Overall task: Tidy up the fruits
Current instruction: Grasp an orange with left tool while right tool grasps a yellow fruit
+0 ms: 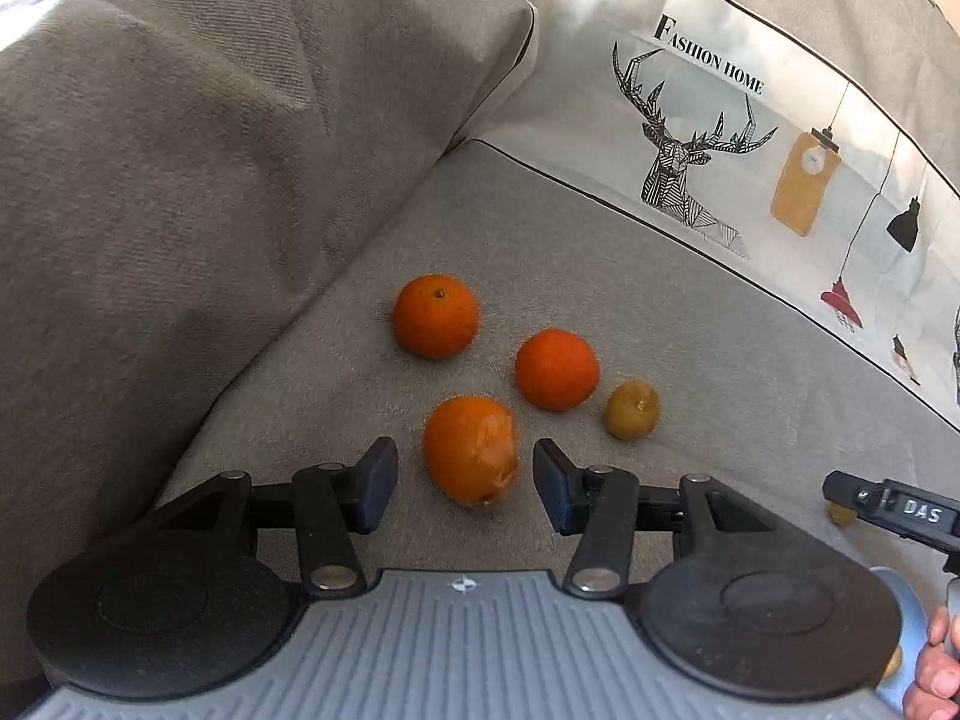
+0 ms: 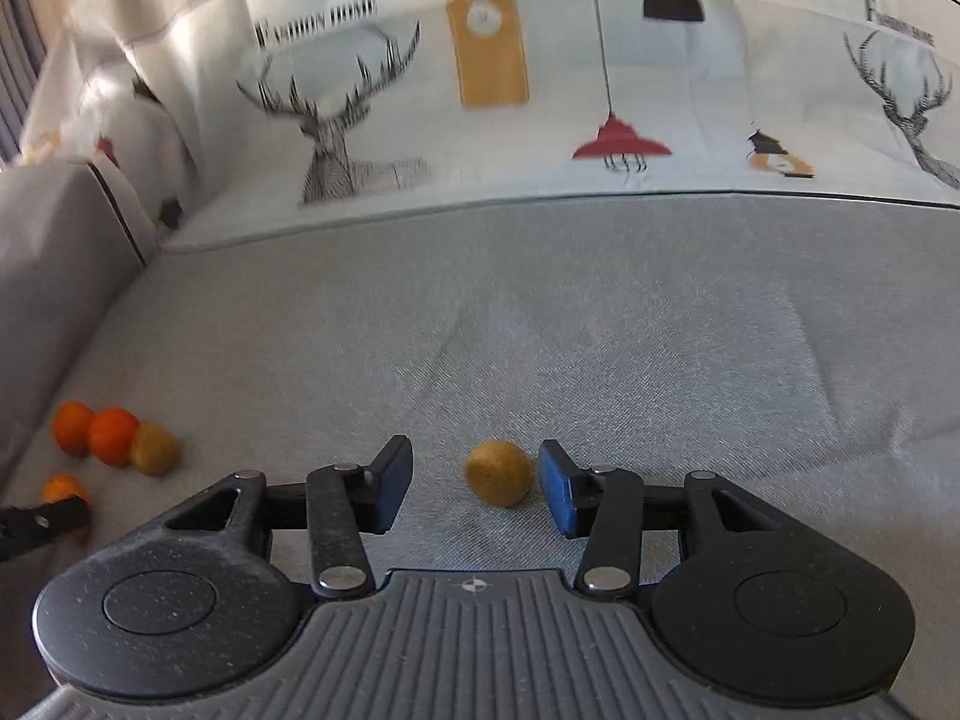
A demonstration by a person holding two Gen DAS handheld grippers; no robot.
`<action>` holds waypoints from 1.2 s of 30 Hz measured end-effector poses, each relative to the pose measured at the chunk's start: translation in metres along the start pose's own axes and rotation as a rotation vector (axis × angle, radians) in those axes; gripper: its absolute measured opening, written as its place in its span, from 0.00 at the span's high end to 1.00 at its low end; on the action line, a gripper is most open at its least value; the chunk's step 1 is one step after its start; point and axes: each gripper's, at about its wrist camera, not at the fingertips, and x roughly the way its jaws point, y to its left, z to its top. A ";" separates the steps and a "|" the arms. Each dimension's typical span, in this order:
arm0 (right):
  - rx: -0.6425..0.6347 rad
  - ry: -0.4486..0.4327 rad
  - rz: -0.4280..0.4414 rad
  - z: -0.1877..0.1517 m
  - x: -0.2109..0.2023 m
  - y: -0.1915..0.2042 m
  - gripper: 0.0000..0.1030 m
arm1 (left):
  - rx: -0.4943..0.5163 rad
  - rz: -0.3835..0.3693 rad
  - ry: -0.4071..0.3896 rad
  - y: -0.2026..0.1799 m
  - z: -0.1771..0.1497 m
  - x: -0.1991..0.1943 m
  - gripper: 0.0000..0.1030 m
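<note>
Supporting surface: grey woven sofa seat, bounded by a grey cushion at 9 o'clock and a printed backrest cover at 2 o'clock. Lying directly on it: three oranges, one far, one mid, one near with damaged peel. A small yellow-brown fruit sits at 3 o'clock of the mid orange. A second yellow-brown fruit lies well apart.

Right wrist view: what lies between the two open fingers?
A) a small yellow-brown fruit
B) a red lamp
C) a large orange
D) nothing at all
A: the small yellow-brown fruit lies alone on the grey sofa seat, between the open fingers of the right gripper, not touching either one.
</note>
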 end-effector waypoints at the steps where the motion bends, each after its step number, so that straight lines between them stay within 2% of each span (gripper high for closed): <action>1: -0.006 0.009 -0.010 0.001 0.005 0.000 0.53 | 0.008 0.004 -0.004 -0.002 0.000 0.001 0.47; 2: -0.005 0.017 -0.010 0.001 0.009 0.000 0.53 | 0.020 0.007 -0.006 -0.004 0.000 0.001 0.49; 3: -0.006 0.023 -0.008 0.002 0.011 0.000 0.53 | 0.032 0.012 -0.006 -0.005 0.000 0.002 0.57; 4: -0.013 0.020 -0.012 0.003 0.013 0.001 0.58 | 0.042 0.015 -0.006 -0.007 -0.001 0.002 0.63; 5: -0.026 0.017 -0.022 0.003 0.013 0.002 0.70 | 0.050 0.016 -0.008 -0.007 -0.001 0.002 0.64; 6: -0.036 0.016 -0.029 0.003 0.014 0.003 0.74 | 0.053 0.014 -0.010 -0.007 -0.002 0.002 0.65; 10: 0.012 -0.007 -0.004 0.003 0.005 -0.001 0.74 | 0.053 0.017 -0.025 -0.005 -0.003 -0.002 0.65; 14: 0.032 -0.090 0.028 0.002 -0.021 -0.002 0.74 | 0.061 -0.008 -0.060 -0.004 -0.007 -0.016 0.65; 19: 0.056 -0.154 0.059 -0.009 -0.068 -0.003 0.74 | 0.093 -0.105 -0.136 -0.009 -0.015 -0.046 0.65; 24: 0.065 -0.222 0.101 -0.039 -0.129 -0.003 0.74 | 0.165 -0.208 -0.190 -0.021 -0.032 -0.080 0.65; 30: 0.077 -0.324 0.108 -0.087 -0.196 -0.017 0.74 | 0.176 -0.365 -0.172 -0.034 -0.066 -0.124 0.65; 33: 0.101 -0.366 0.109 -0.113 -0.215 -0.031 0.74 | 0.234 -0.409 -0.153 -0.046 -0.083 -0.137 0.65; 36: 0.077 -0.337 0.082 -0.128 -0.220 -0.037 0.74 | 0.320 -0.422 -0.142 -0.061 -0.099 -0.142 0.65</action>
